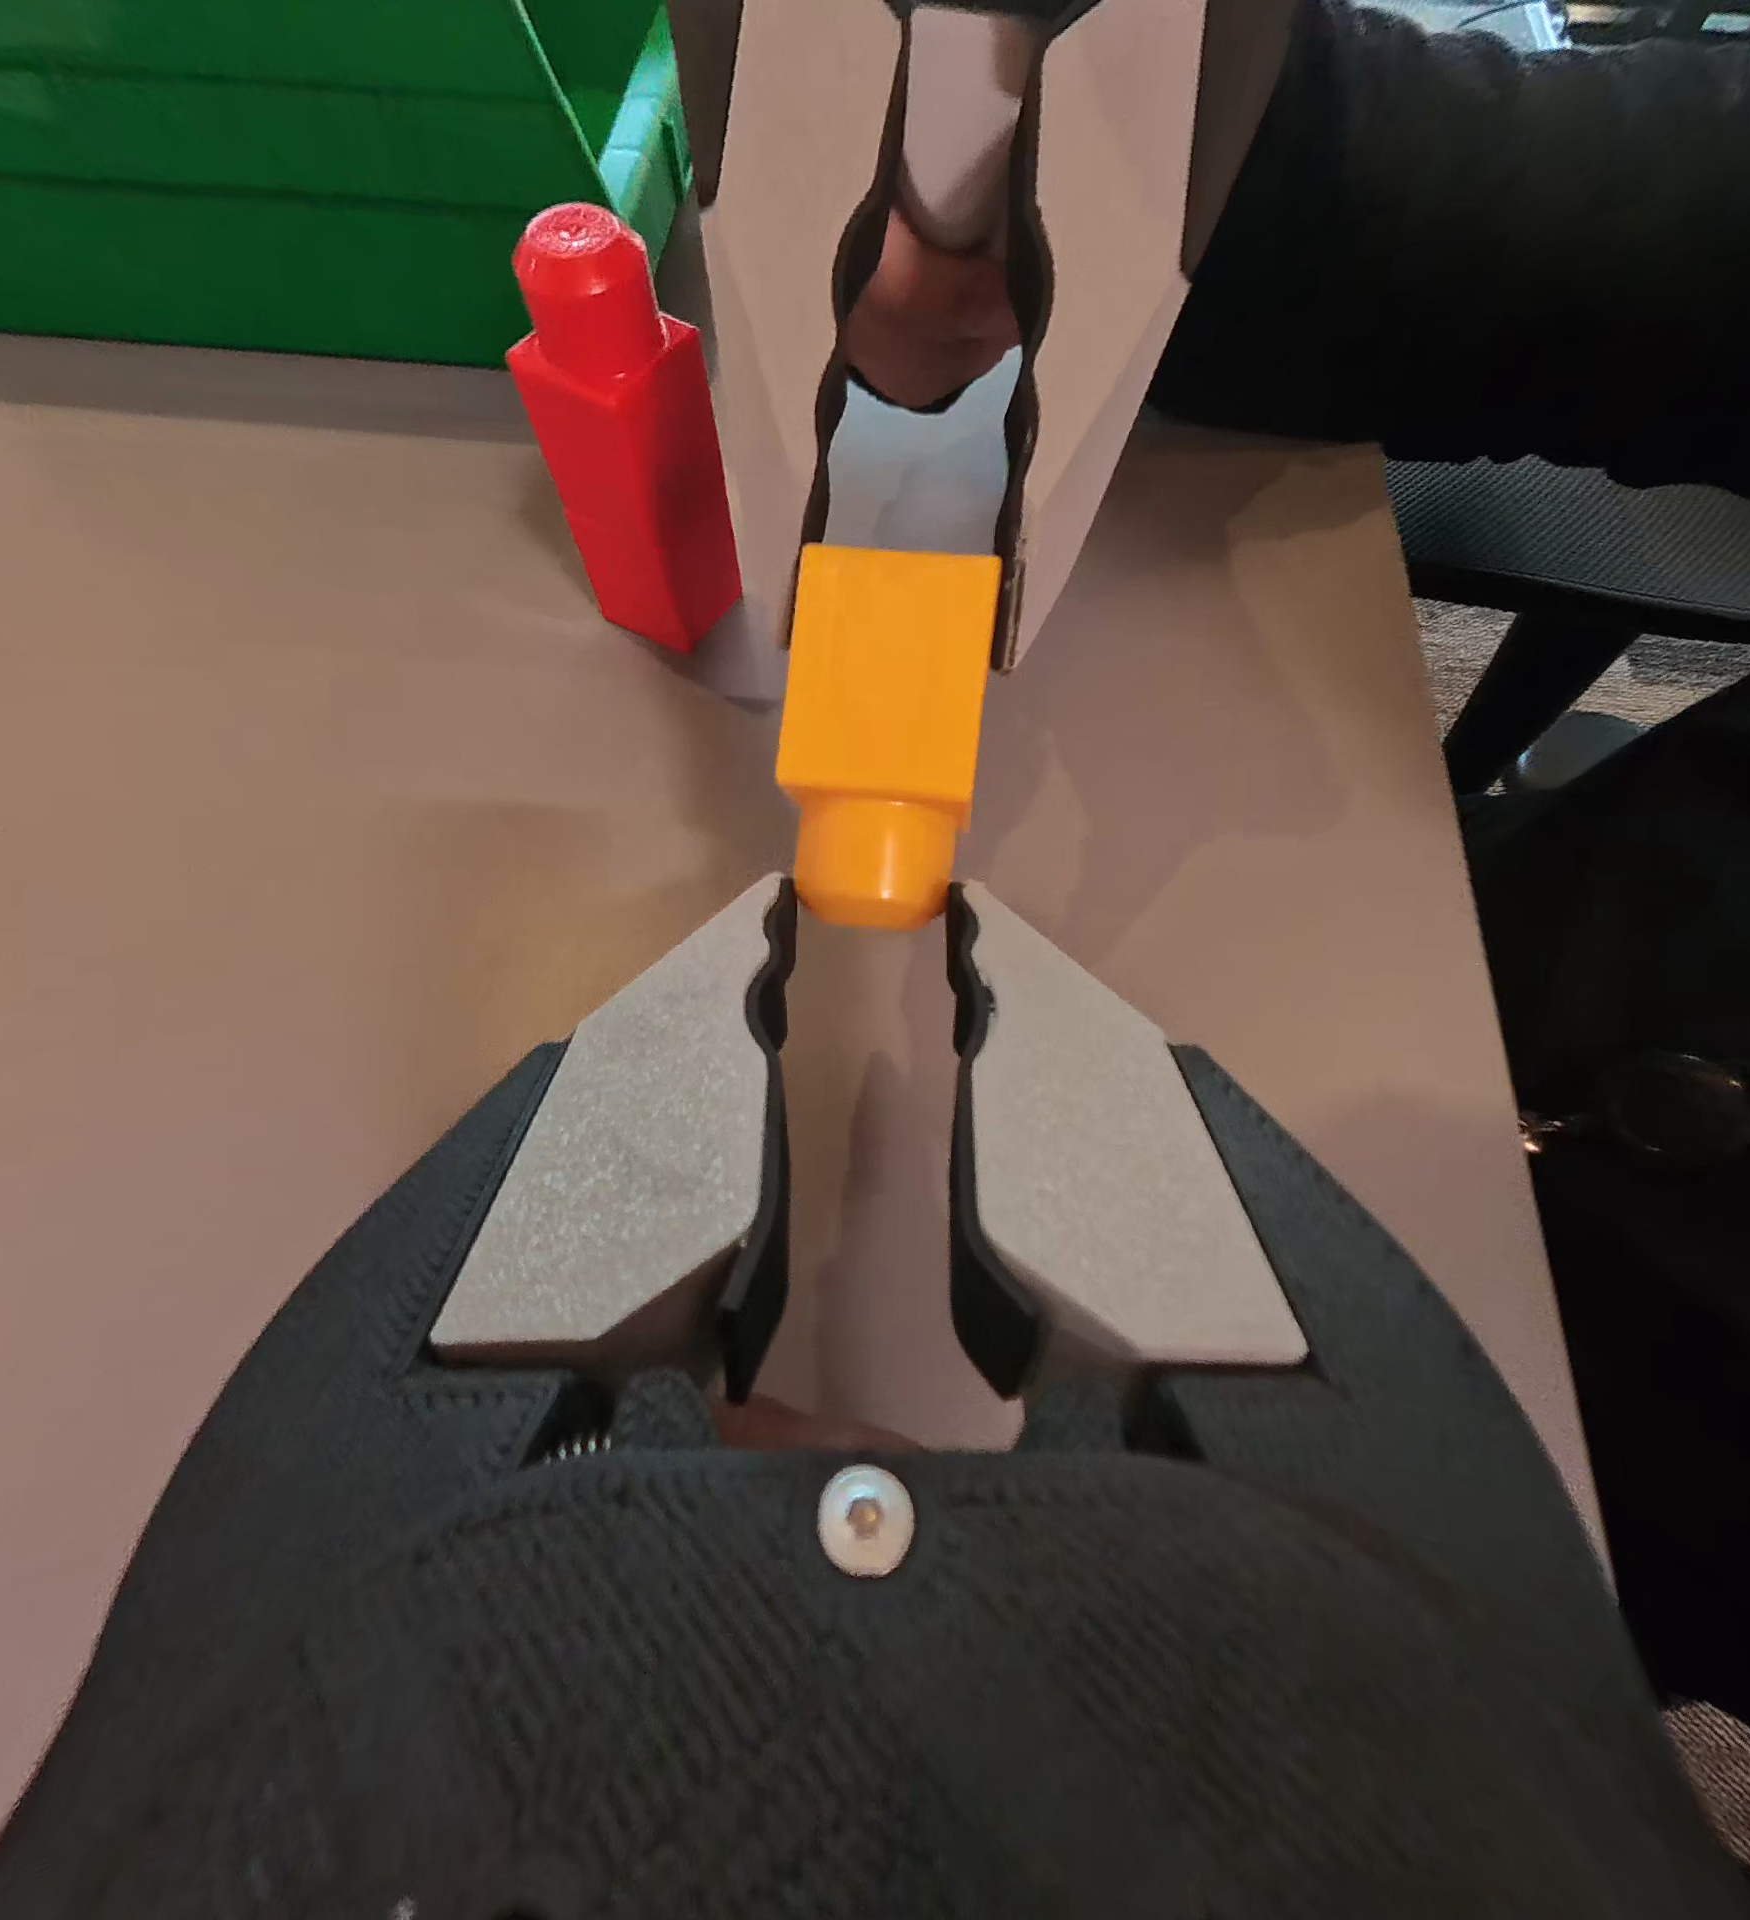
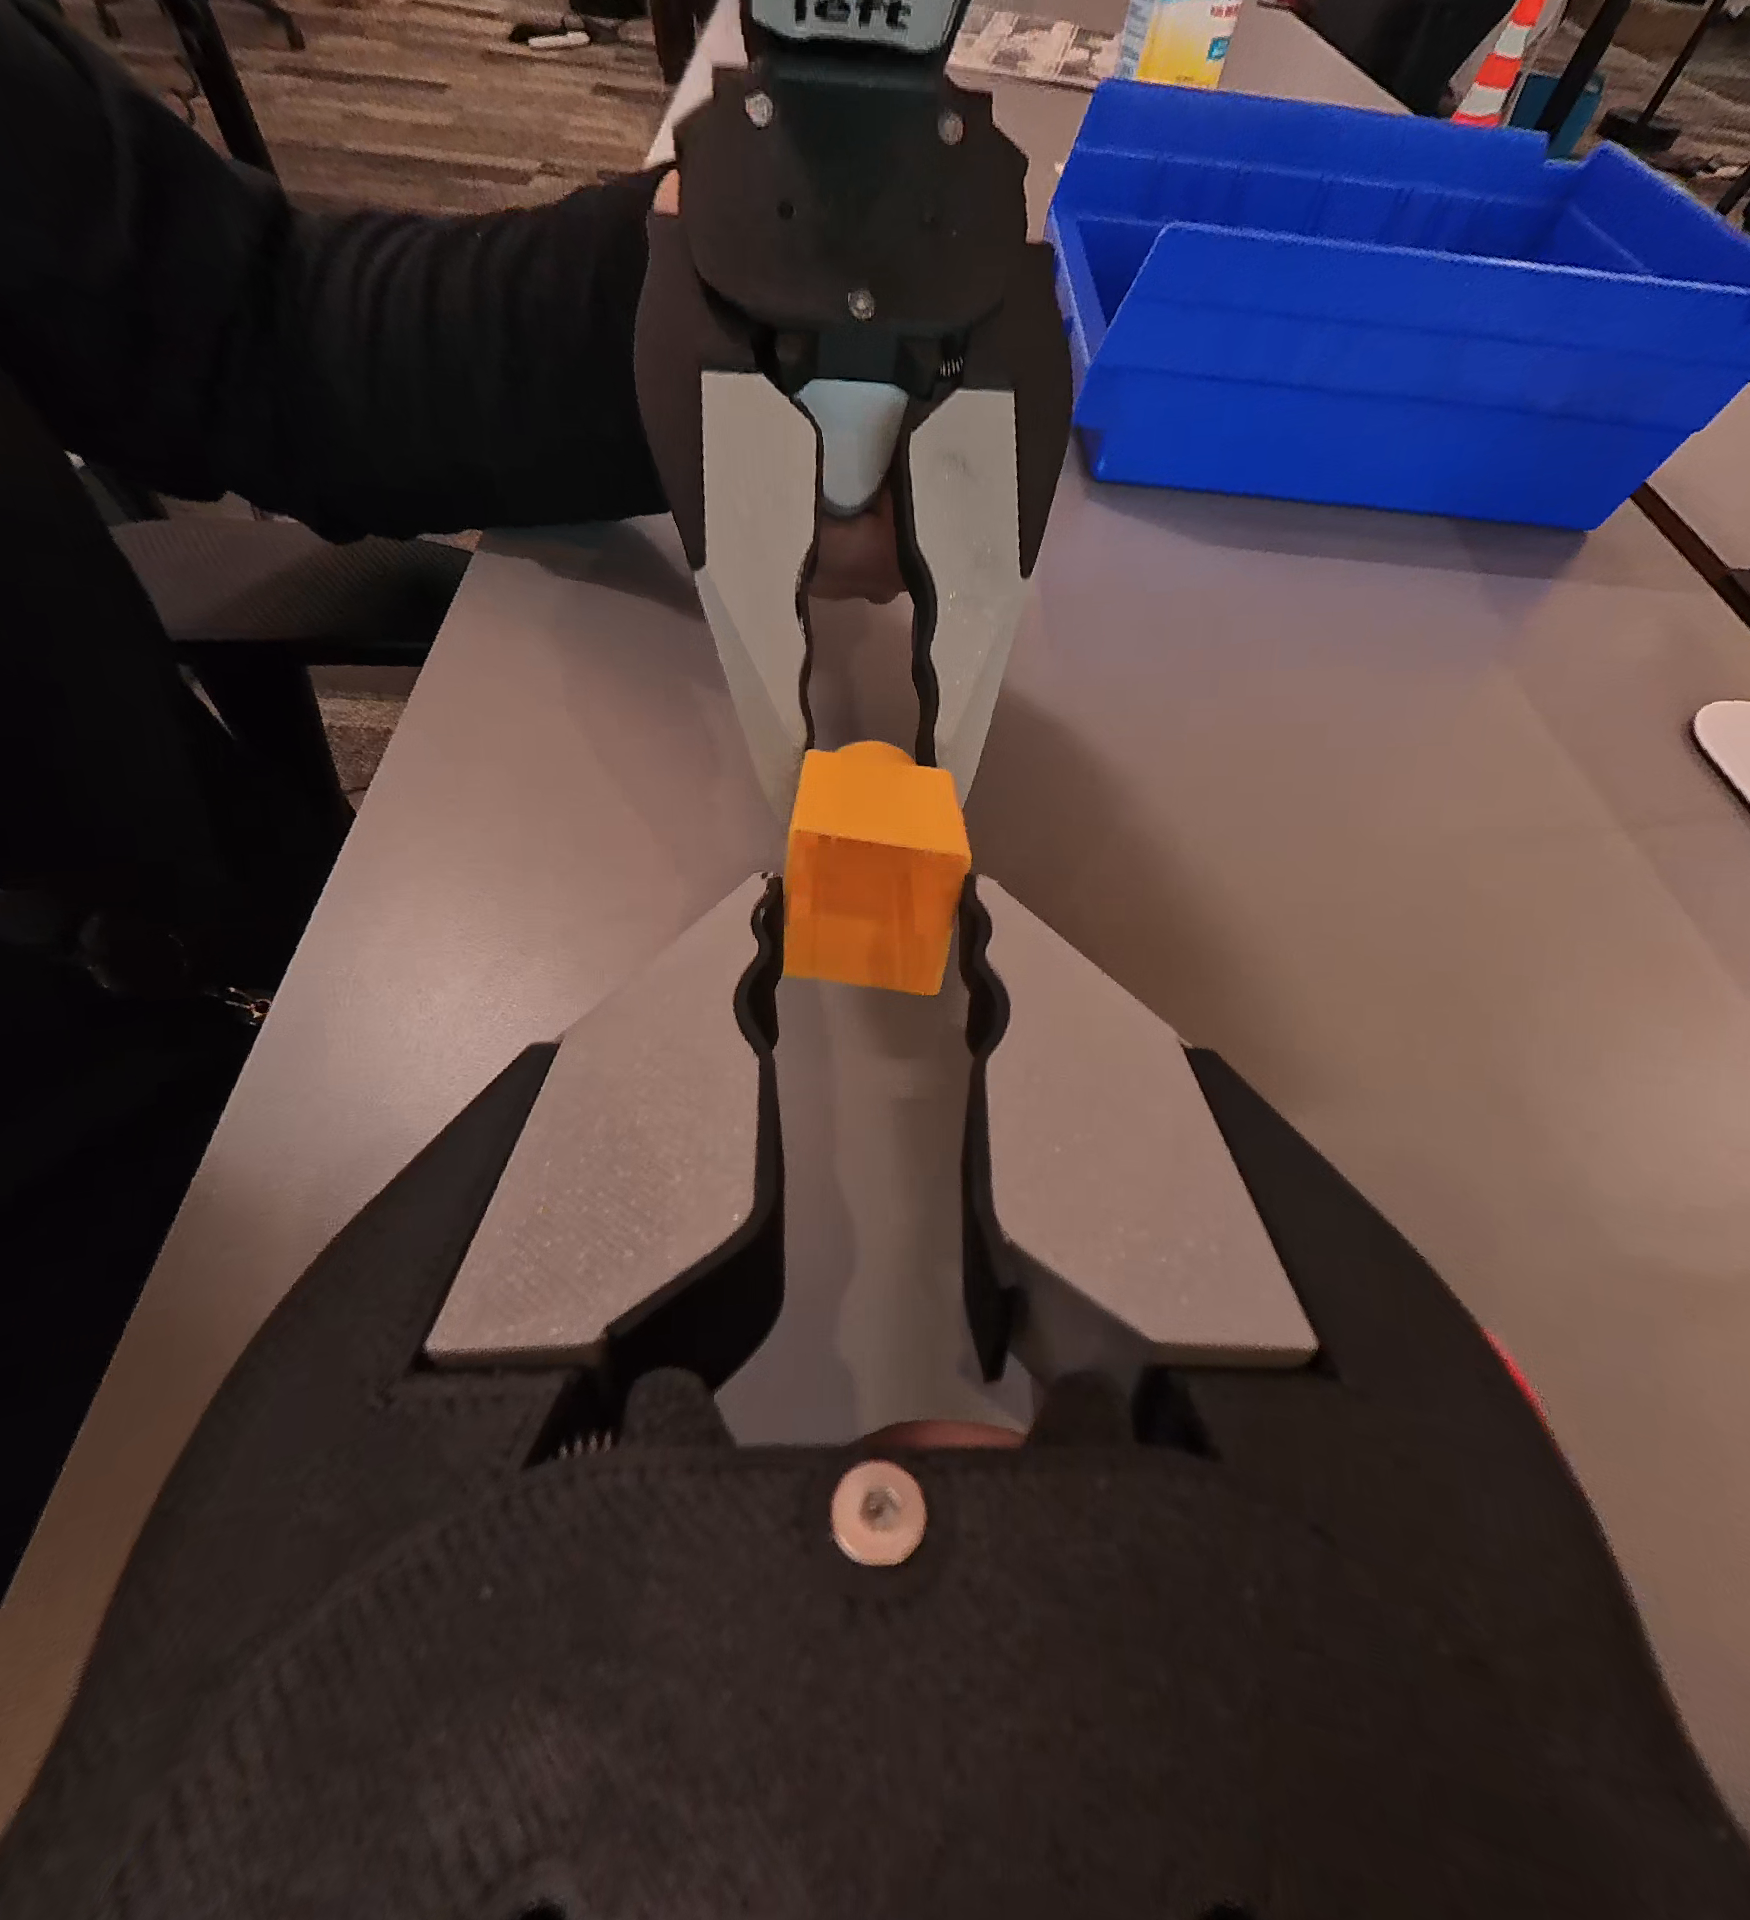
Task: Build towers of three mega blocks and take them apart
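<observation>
Orange plastic sits at the centre of both views: one orange block (image 1: 881, 696) is held in the air over the counter (image 1: 279, 831), lying sideways between two grippers that face each other. The left gripper (image 1: 871, 904) has its pads against the round stud end of the block, its jaws parted only by the stud's width. The right gripper (image 2: 866, 925) is closed on the square body at the opposite, hollow end, its pads pressed to the two side faces and its jaws parted by the body's width.

With both grippers on a single block, this looks like a hand-over, or the tail of pulling a piece off a tower; which of the two cannot be told. A red tower (image 1: 622, 436) stands on the counter beyond and to the left of the left gripper's tips, just beside the right gripper's finger. It appears to be more than one block high, though the count is unclear.

The next move, as I judge it, calls for one gripper to let go cleanly while the other keeps a firm hold. The grip on the stud is shallow and on a rounded surface, so it may slip.

Both grippers are held roughly level, pointing at each other. A black-sleeved arm (image 2: 414, 353) carries the left one. A blue bin (image 2: 1422, 343) lies beyond and to the right of the right gripper.
</observation>
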The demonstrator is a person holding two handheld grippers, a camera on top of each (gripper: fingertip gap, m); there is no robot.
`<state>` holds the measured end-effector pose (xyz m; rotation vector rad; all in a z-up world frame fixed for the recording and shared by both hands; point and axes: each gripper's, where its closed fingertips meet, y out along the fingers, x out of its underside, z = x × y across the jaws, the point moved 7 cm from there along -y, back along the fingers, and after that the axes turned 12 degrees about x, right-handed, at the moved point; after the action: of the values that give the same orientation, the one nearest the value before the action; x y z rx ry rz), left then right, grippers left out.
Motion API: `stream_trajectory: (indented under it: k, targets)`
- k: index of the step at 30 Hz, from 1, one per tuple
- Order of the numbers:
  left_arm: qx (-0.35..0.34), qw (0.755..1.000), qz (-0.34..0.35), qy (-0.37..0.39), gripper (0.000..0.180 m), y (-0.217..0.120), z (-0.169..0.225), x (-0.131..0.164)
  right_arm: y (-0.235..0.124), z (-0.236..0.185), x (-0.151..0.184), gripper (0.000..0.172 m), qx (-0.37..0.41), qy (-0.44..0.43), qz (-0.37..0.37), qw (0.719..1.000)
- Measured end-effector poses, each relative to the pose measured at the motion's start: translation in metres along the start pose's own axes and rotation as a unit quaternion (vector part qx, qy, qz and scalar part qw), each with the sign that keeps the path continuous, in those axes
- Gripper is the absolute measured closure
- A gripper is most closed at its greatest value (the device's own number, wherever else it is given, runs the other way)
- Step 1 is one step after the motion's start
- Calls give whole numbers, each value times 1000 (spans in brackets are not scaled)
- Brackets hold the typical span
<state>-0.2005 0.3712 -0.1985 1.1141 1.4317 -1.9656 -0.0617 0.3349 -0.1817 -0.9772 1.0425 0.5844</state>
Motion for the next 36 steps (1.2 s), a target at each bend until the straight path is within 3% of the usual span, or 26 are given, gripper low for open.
stream_trajectory:
  k: [4, 10, 19, 27, 30, 36]
  targets:
    - [-6, 1000, -9, -2, 157, 3, -3, 3, -5, 3, -6, 141, 9, 7, 24, 1000]
    - [-43, 999, 26, 8, 180, 2, -8, -5, -11, 8, -15, 141, 17, 35, 74, 997]
    - [-62, 996, 64, 2, 179, -7, -13, -11, -14, 14, -12, 141, 29, 41, 67, 996]
    - [-53, 987, 148, -22, 180, -20, -15, -23, -11, 13, -11, 141, 28, 42, 63, 997]
    - [-61, 989, 131, -20, 180, -18, -16, -20, -6, 10, -11, 142, 23, 41, 59, 997]
    - [-68, 994, 80, -29, 158, -11, -19, -10, -10, 14, -12, 142, 34, 46, 70, 996]
